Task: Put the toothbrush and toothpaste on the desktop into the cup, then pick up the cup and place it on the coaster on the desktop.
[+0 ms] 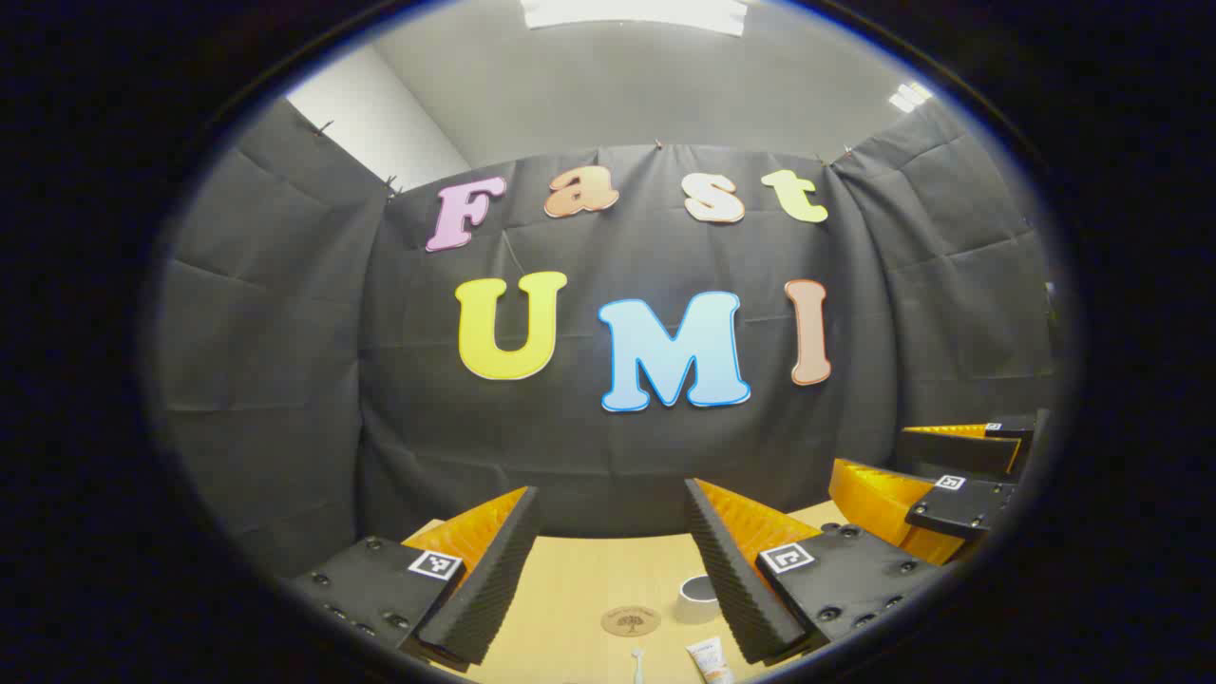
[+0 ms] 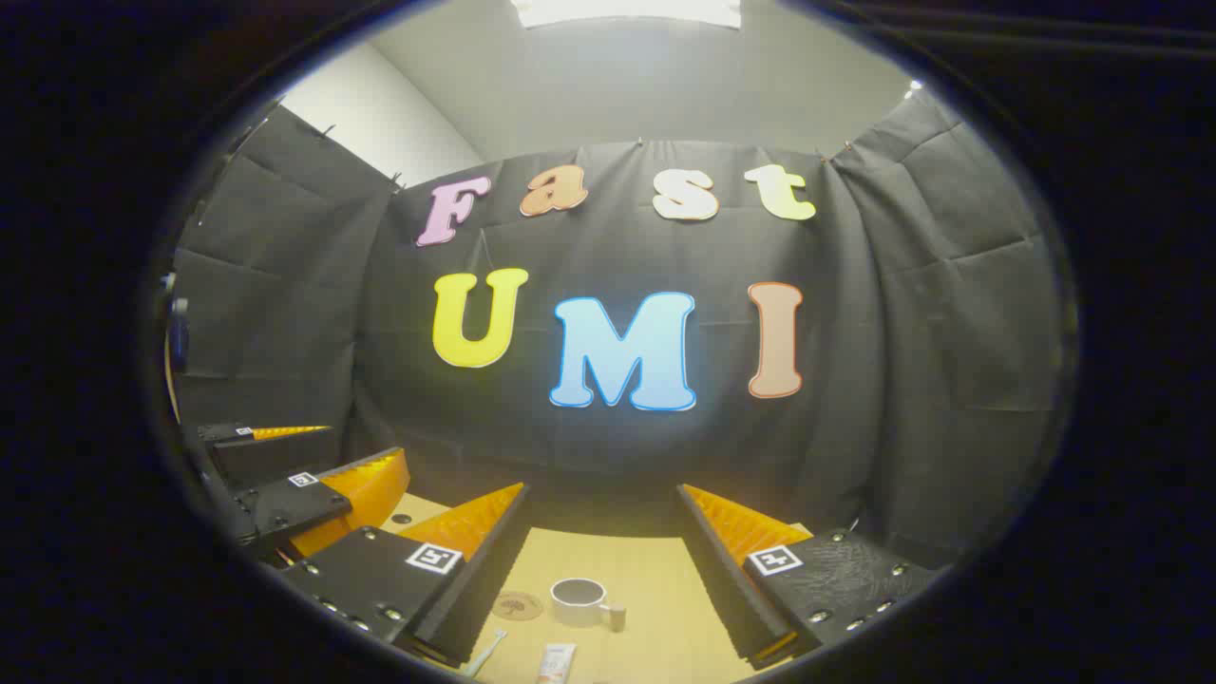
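Both grippers held raised above the desktop [image 2: 655, 570], nothing yet grasped. Left gripper [image 1: 608, 532]: fingers wide apart and empty; below the gap lie the coaster [image 1: 630, 620] and toothbrush [image 1: 637, 660], with the toothpaste [image 1: 711, 659] and cup [image 1: 698, 591] against its right finger. Right gripper [image 2: 600, 527]: also spread and empty; coaster [image 2: 517, 604] and toothbrush [image 2: 486, 652] by its left finger, toothpaste [image 2: 557, 661] and cup [image 2: 579, 598] below the gap. The high, open poses suggest a survey before the first pick.

Both views face the desktop [image 1: 589, 570], seemingly from above.
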A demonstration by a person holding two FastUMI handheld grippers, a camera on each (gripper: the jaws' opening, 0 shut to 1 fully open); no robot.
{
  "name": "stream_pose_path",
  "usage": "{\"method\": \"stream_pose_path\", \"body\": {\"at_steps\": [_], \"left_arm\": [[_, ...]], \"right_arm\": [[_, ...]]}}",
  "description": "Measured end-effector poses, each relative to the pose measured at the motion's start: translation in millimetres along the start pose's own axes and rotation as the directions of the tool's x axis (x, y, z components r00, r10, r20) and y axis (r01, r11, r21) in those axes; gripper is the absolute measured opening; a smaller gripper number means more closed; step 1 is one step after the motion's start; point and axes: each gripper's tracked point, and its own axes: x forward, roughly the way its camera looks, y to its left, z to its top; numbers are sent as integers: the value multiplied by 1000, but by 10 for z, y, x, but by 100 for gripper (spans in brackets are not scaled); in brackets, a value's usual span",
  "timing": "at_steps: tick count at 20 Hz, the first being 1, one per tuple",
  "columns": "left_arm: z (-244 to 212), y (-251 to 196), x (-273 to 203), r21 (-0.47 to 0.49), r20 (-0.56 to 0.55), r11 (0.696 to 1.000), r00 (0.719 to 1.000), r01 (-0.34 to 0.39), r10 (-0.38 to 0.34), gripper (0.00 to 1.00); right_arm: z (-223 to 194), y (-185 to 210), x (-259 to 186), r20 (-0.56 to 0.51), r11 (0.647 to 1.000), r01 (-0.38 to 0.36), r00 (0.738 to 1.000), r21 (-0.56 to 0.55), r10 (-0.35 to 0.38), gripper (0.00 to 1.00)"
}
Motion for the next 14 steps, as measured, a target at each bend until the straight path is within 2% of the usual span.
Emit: {"method": "stream_pose_path", "body": {"at_steps": [4,5,8,14], "left_arm": [[-39,37,14,-6,-12,1000,1000,-7,7,98],[-38,43,13,-11,-14,1000,1000,-6,6,95],[-25,16,27,-9,-14,1000,1000,0,0,100],[-48,-48,27,-10,-20,1000,1000,23,-24,98]], "right_arm": [[-9,39,35,-7,999,-24,1000,22,24,94],[-11,38,29,-11,999,-24,1000,24,25,94],[-38,48,72,-27,999,-17,999,29,17,94],[-67,41,70,-46,1000,16,999,20,-15,94]]}}
